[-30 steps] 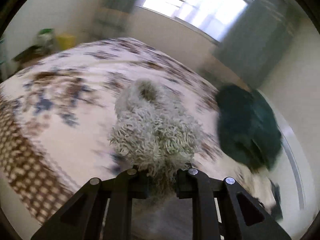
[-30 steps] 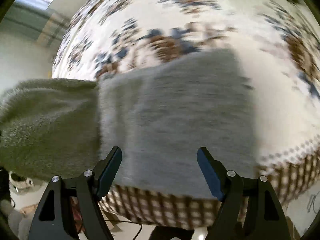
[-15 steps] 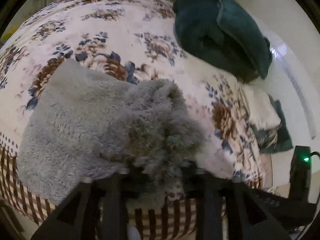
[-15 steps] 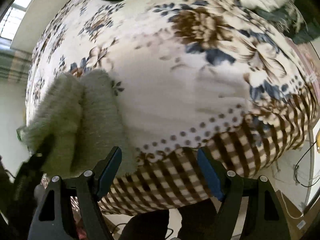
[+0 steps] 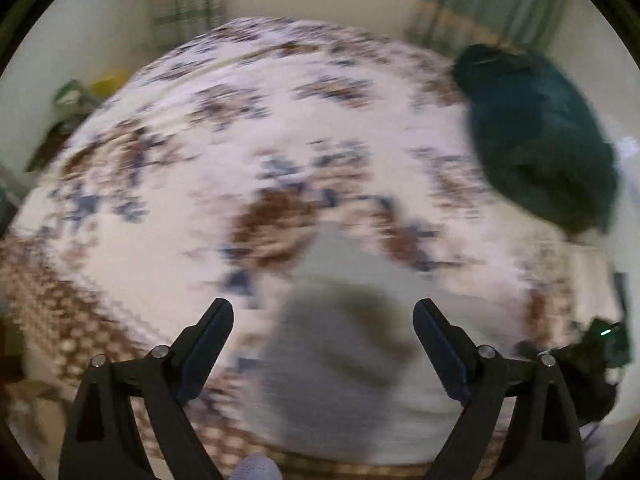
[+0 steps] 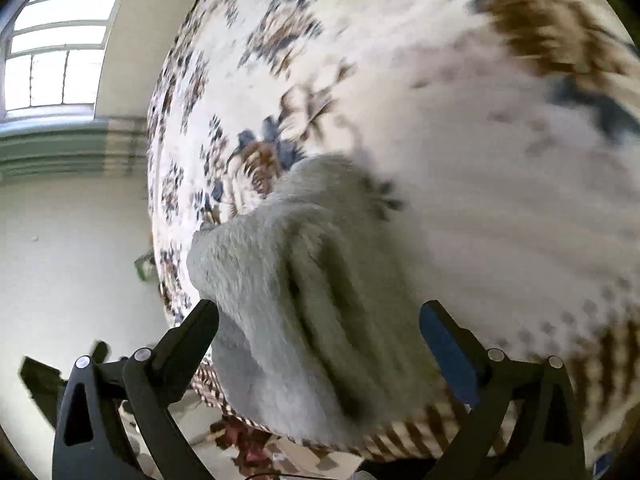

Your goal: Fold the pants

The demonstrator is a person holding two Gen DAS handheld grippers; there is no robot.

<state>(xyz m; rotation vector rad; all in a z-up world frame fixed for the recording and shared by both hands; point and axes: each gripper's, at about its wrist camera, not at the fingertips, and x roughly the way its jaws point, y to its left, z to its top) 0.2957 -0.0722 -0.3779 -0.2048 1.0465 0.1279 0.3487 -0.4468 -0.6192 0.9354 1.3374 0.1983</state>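
The grey fleecy pants (image 5: 340, 352) lie folded in a bundle on the flowered bed cover (image 5: 180, 152), near the bed's front edge. My left gripper (image 5: 323, 316) is open and empty, its jaws spread wide just above the bundle. In the right wrist view the same pants (image 6: 304, 300) lie between and under my right gripper (image 6: 318, 316), which is open and empty too. The views are blurred by motion.
A dark green blanket (image 5: 536, 140) lies heaped at the far right of the bed. The bed's checked border (image 6: 400, 436) hangs over the front edge. A black device with a green light (image 5: 600, 336) sits right of the bed. A window (image 6: 52, 52) is at left.
My left gripper was shut on the pants; it has let go, opened and drawn back. The right gripper stayed open and swung back over the bundle.
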